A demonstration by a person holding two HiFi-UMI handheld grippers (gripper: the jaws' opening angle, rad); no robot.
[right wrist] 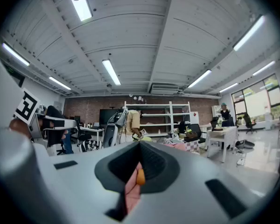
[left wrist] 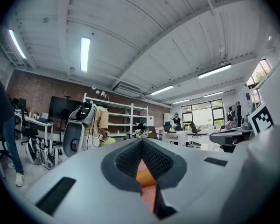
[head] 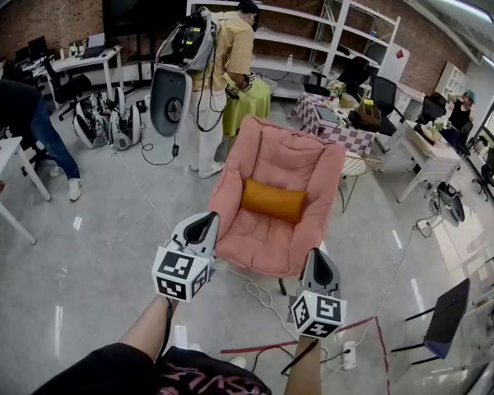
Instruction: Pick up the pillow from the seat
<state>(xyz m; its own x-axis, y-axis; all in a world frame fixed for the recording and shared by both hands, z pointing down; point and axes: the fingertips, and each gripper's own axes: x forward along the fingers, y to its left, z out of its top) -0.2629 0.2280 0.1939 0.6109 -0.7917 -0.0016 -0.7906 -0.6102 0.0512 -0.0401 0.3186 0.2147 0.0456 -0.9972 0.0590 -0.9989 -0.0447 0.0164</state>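
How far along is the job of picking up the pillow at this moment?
Nothing looks done: the orange pillow lies on the pink chair. In hand: the left gripper and right gripper point at it, both shut and empty. Left: reach, grasp, lift.

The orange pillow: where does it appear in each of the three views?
Head view: pillow at the centre, on the pink chair.
Left gripper view: pillow low centre, a small orange sliver.
Right gripper view: pillow low centre, smaller.
Shared landmark: white shelf unit behind.
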